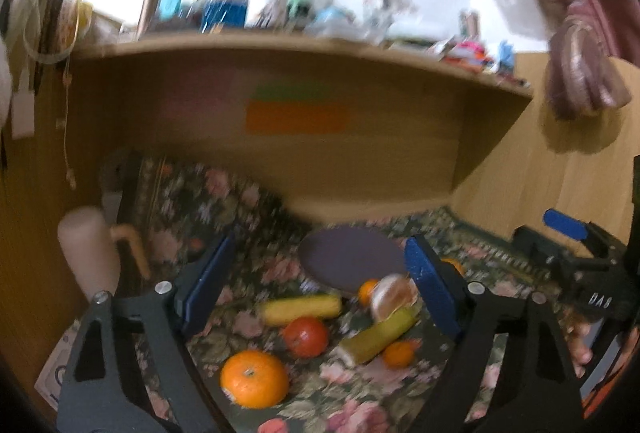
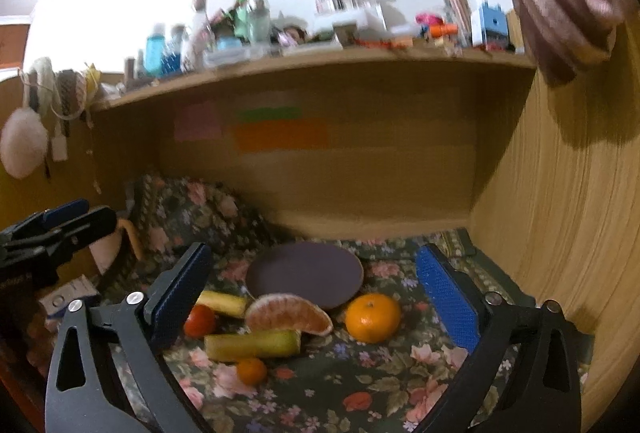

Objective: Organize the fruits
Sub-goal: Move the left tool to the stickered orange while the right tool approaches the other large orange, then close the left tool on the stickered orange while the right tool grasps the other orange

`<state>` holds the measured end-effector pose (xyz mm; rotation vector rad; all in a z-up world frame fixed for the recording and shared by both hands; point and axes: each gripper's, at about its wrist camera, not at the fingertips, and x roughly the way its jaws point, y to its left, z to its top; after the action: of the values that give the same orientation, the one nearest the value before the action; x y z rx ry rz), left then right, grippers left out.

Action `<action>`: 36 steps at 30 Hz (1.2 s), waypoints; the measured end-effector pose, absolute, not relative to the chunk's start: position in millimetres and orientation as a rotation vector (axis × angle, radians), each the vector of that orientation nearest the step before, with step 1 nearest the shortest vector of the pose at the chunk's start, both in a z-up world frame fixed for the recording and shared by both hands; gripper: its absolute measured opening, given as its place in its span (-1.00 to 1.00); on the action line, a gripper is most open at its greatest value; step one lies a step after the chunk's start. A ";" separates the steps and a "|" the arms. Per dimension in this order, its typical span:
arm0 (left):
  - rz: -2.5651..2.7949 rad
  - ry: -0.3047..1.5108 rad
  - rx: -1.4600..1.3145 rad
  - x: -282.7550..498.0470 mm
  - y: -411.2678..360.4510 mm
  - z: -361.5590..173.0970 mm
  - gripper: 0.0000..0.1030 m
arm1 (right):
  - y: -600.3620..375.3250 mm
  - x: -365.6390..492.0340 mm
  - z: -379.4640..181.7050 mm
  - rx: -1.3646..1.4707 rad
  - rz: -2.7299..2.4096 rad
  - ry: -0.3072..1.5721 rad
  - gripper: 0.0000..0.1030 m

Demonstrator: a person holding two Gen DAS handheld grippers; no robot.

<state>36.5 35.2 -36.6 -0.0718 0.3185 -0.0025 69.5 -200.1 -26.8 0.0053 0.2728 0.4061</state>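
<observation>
A dark round plate (image 1: 348,259) (image 2: 306,273) lies on the floral cloth. In front of it lie a peeled orange half (image 1: 392,295) (image 2: 288,315), two yellow-green banana pieces (image 1: 300,309) (image 1: 378,337) (image 2: 252,345), a red tomato (image 1: 306,336) (image 2: 199,321), a big orange (image 1: 254,379), a mandarin (image 2: 373,317) and small mandarins (image 1: 398,354) (image 2: 251,371). My left gripper (image 1: 316,285) is open and empty above the fruit. My right gripper (image 2: 316,297) is open and empty, with the orange half and mandarin between its fingers' lines.
A wooden shelf (image 1: 304,49) (image 2: 320,61) crowded with bottles overhangs the back. A wooden side wall (image 2: 560,213) stands at right. A pale cup with a handle (image 1: 90,253) stands at left. The right gripper also shows in the left wrist view (image 1: 576,249).
</observation>
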 end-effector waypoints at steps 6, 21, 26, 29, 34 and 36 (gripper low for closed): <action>0.047 0.449 -0.070 55.1 60.5 -73.7 0.62 | -204.3 95.6 -52.8 -0.019 0.402 0.401 0.55; 0.046 0.722 -0.114 81.6 79.5 -154.7 0.54 | -220.9 135.8 -110.0 -0.031 0.374 0.680 0.29; 0.024 0.748 -0.150 86.2 84.4 -164.1 0.27 | -221.3 146.3 -119.3 -0.029 0.375 0.732 0.29; 0.021 0.747 -0.147 87.3 83.9 -162.8 0.26 | -219.5 153.0 -120.9 -0.031 0.380 0.749 0.29; -0.004 0.742 -0.177 94.3 89.5 -157.6 0.25 | -212.8 167.4 -119.5 -0.057 0.385 0.758 0.29; -0.005 0.733 -0.179 97.8 91.5 -155.3 0.25 | -210.1 173.2 -118.5 -0.069 0.382 0.758 0.29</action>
<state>97.8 91.5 -155.3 -0.1792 0.7333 -0.0048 173.2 -210.1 -118.5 -0.0686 0.7581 0.3823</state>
